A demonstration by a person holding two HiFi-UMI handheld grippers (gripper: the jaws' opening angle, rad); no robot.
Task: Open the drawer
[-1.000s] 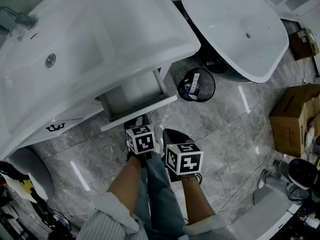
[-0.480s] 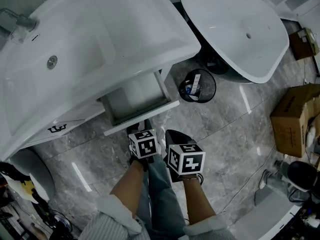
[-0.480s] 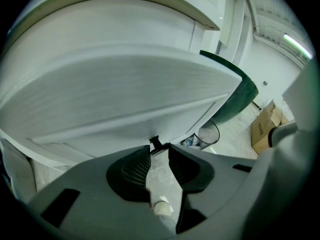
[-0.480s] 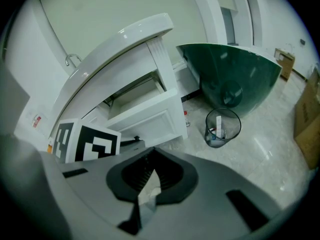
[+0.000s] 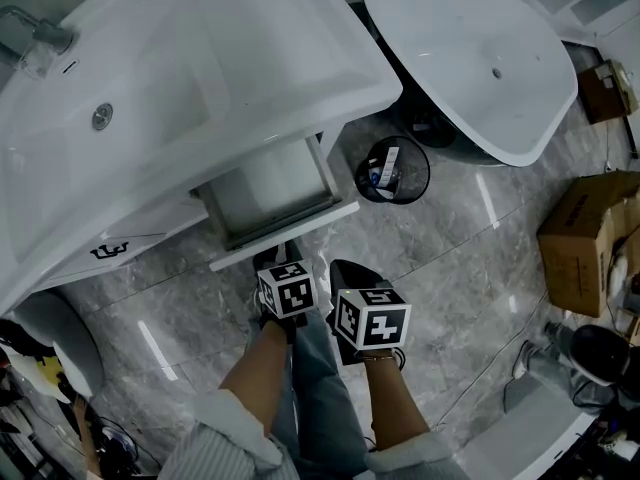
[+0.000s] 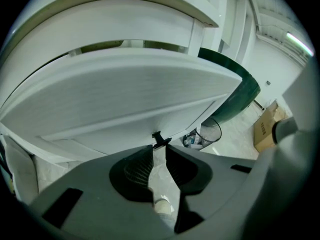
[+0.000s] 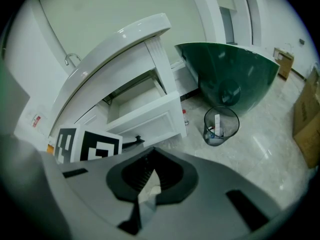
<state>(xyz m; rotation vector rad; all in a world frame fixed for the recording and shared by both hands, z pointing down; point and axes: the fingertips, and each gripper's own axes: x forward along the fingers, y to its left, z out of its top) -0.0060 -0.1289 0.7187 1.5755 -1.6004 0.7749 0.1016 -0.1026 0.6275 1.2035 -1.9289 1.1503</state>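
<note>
The drawer (image 5: 285, 234) stands pulled out from under the vanity (image 5: 200, 58), its front panel well clear of the vanity's front edge. The left gripper (image 6: 159, 147) is right at that panel, on the side away from the vanity, its tips at the small black knob (image 6: 158, 138) on the panel's lower edge. The right gripper (image 7: 150, 170) hangs just beside the left one, a little farther from the vanity, touching neither drawer nor knob.

Compared with a second ago, the drawer has come slightly farther out from the vanity, and the left gripper's marker cube sits a touch farther from the vanity with it. The right gripper is where it was.

The left gripper's jaws have just been closing. They now stand at a narrow slit, and the knob sits in that slit at the very tips, nipped between them; the rest of the gap behind it is bare. The right gripper's jaws are pressed together at their tips and hold nothing.
</note>
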